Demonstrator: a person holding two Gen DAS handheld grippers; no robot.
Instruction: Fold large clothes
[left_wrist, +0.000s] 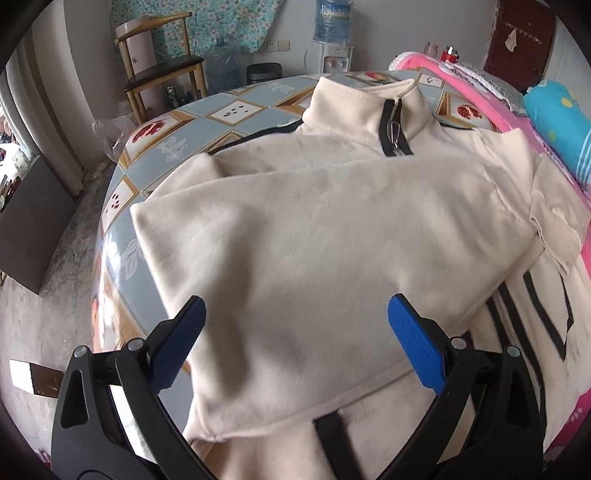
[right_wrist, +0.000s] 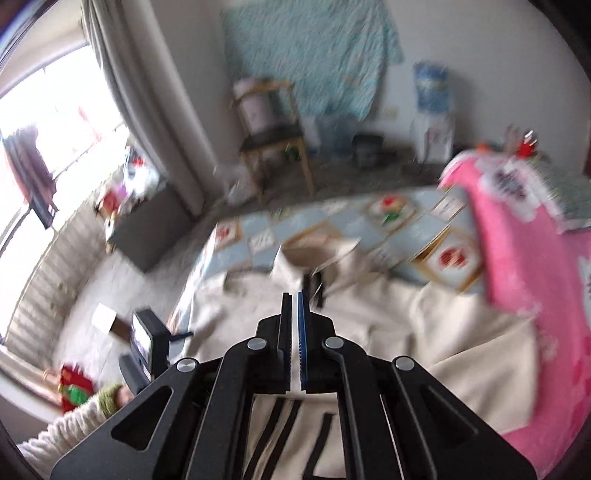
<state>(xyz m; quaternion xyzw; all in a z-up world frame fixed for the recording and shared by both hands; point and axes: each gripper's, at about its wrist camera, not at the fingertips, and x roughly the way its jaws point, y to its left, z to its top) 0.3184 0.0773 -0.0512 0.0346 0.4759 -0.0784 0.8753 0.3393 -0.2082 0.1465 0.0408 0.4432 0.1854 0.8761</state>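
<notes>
A: One cream sweatshirt (left_wrist: 314, 236), black zip collar at upper centre, lay flat mid-frame, sleeve folded across?
B: Yes. Left gripper (left_wrist: 295, 339) spread wide; right gripper (right_wrist: 294, 332) pressed together, empty.

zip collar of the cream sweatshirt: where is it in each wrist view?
Left wrist: the zip collar stands upper centre-right, beyond the open left tongs, sharp.
Right wrist: the collar sits at centre, just above the tips of the shut right tongs, blurred.
Shared landmark: the wooden chair against the far wall, upper left of the collar in both.
</notes>
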